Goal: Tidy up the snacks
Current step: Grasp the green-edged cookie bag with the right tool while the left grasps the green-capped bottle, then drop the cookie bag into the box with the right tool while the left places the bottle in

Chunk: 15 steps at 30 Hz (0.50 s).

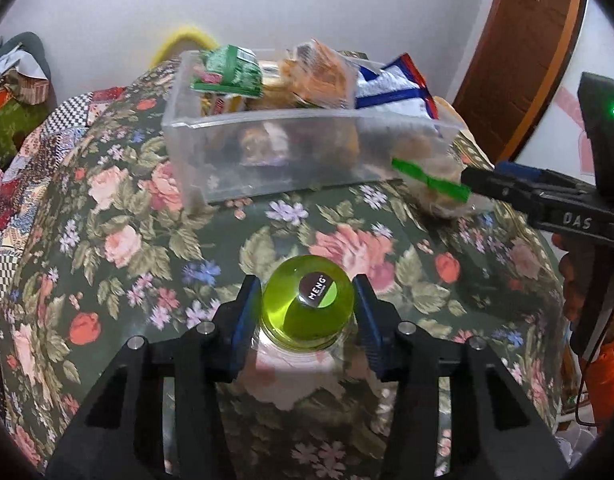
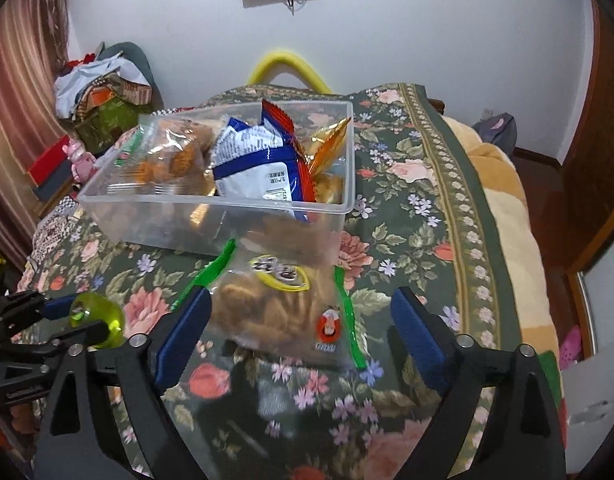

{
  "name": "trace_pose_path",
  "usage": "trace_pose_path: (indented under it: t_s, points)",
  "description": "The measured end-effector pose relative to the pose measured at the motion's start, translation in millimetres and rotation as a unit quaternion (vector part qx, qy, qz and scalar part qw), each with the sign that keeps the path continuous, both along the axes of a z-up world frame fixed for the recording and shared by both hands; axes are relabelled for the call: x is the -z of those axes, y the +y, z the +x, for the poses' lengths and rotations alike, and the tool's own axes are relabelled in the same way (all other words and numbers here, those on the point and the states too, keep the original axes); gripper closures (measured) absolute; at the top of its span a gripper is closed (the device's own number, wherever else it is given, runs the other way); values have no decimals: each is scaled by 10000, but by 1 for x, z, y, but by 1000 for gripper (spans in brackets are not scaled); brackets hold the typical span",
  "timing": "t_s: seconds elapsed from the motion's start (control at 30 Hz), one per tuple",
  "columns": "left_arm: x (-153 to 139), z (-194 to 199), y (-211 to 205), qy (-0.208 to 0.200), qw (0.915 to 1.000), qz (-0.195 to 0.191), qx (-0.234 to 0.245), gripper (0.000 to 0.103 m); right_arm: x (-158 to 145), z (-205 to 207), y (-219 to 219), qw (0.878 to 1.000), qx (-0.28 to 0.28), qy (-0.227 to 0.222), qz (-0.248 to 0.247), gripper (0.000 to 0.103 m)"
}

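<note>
the left gripper (image 1: 307, 304) pinches the green jar lid (image 1: 307, 308) in front of the bin (image 1: 267, 152), likely to lift it in, while the right gripper (image 2: 299, 320) stands spread around the bag (image 2: 283, 308) just before the bin, not yet gripping

Left wrist view: looks forward and steeply down along left tongs (image 1: 307, 304), close over floral bedspread (image 1: 147, 216), facing clear plastic box (image 1: 267, 152) and white wall behind it. Right tongs (image 1: 483, 184) enter at right of box.

Right wrist view: same downward tilt, close, along right tongs (image 2: 299, 324), box (image 2: 227, 208) ahead, slightly left. Left tongs (image 2: 79, 320) appear low, left of box.

Shared: box, bedspread (image 2: 407, 200), yellow loop (image 2: 283, 64) behind box, wall.
</note>
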<state>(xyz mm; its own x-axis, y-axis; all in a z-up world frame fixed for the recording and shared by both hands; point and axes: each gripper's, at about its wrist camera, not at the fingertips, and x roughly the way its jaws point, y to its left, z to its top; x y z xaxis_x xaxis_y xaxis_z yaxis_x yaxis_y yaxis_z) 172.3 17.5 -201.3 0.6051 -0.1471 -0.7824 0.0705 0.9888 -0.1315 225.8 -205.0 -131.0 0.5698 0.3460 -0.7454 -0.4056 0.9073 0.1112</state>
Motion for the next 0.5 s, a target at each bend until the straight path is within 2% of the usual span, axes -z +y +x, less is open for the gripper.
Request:
trace_pose_path:
  t_s: [0.13,0.23,0.37,0.4,0.47,0.5]
  points:
    - [-5,6,5,-73,10000,7,-67,58,10,7,4,10000,38,42,-10,1]
    - [-5,9,7,-78,9999,-43,-107,58,15,11,8,9991,-68,323,249,1]
    - [-7,10,10,-132,9998,-91,-133,58,21,14,16,9977,-237,527,359,3]
    - [-9,10,11,-159,9997,-94,-137,58,21,13,18,9975,-279,537,375,6]
    - [-14,9,13,-216,9996,-99,-136,58,21,10,22,9968,-382,550,432,19]
    - [-16,9,13,-238,9996,-95,-136,58,21,9,24,9960,-457,577,503,30]
